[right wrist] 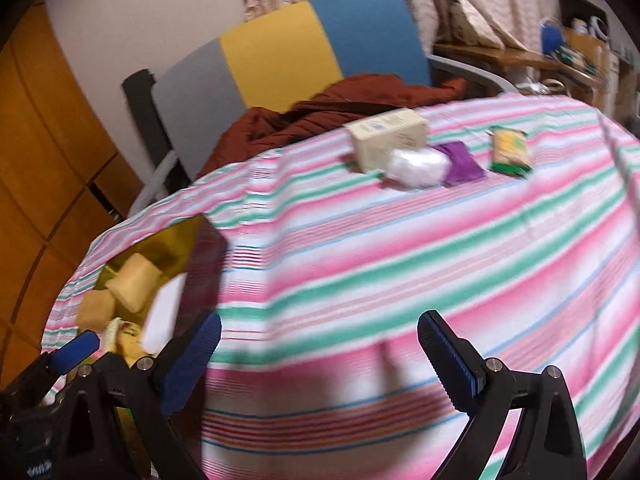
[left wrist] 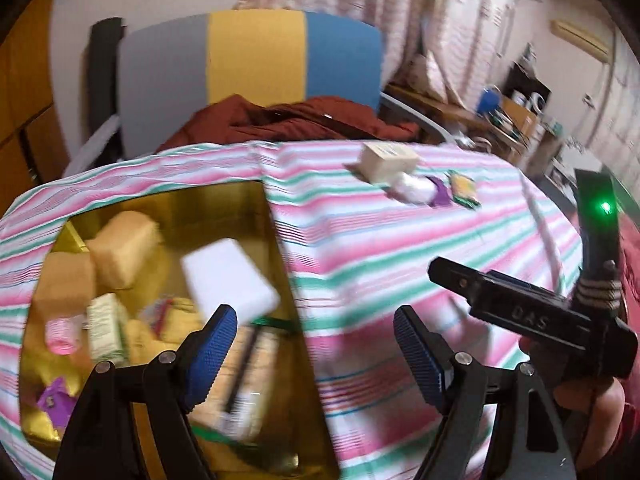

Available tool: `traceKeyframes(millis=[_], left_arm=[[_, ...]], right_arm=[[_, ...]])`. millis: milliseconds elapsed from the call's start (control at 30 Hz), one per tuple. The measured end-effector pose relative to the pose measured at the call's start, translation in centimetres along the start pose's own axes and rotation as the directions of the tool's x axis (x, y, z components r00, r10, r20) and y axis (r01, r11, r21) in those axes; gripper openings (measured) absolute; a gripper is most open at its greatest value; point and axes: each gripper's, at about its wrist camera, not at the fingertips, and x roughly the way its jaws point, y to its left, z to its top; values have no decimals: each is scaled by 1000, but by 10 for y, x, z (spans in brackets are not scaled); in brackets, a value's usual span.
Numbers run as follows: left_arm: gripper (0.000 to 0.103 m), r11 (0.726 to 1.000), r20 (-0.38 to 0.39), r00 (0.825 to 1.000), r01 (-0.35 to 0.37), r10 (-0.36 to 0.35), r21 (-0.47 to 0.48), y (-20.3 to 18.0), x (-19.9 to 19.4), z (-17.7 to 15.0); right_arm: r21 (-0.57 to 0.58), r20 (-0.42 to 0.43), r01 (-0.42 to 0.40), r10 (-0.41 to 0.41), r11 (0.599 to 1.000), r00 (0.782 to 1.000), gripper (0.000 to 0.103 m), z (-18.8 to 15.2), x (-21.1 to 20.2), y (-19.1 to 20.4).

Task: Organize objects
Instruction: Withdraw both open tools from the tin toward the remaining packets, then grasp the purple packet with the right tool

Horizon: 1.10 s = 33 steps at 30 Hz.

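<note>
A gold-lined box (left wrist: pixel 276 240) sits on the striped table at the left, holding a white block (left wrist: pixel 228 276), tan blocks (left wrist: pixel 124 252), a pink roll and small packets. It also shows in the right wrist view (right wrist: pixel 168 246). My left gripper (left wrist: pixel 316 344) is open and empty above the box's right wall. My right gripper (right wrist: pixel 320 360) is open and empty over bare cloth. At the far side lie a cream carton (right wrist: pixel 386 138), a white pouch (right wrist: pixel 418 166), a purple packet (right wrist: pixel 460 162) and a yellow-green packet (right wrist: pixel 510 150).
The striped tablecloth (right wrist: pixel 400 248) covers the table. A grey, yellow and blue chair (left wrist: pixel 256 60) with a rust-red cloth (left wrist: pixel 304 120) stands behind it. A cluttered shelf (left wrist: pixel 512 116) is at the right. The right gripper's body (left wrist: pixel 532 312) shows in the left wrist view.
</note>
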Motion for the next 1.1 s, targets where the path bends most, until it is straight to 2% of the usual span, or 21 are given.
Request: traceKeyframes(millis=[200, 367, 567, 733, 900, 1100], left_arm=[[82, 996, -48, 998, 46, -43, 73, -41, 16, -5], [82, 989, -87, 994, 72, -61, 128, -71, 34, -11], [82, 985, -138, 989, 81, -60, 150, -88, 53, -17], [82, 986, -156, 986, 76, -53, 148, -92, 61, -18], [82, 988, -173, 984, 74, -49, 136, -91, 66, -20], [82, 992, -186, 982, 60, -38, 115, -85, 69, -19]], right_arm=[[60, -2, 43, -43, 997, 999, 99, -3, -2, -43], [67, -9, 87, -86, 994, 996, 85, -2, 4, -72], [81, 2, 109, -109, 991, 994, 82, 8, 10, -98], [55, 29, 137, -138, 989, 990, 81, 32, 19, -106], [-8, 66, 205, -204, 979, 977, 74, 81, 43, -109], [-1, 47, 215, -215, 977, 975, 73, 130, 85, -119]])
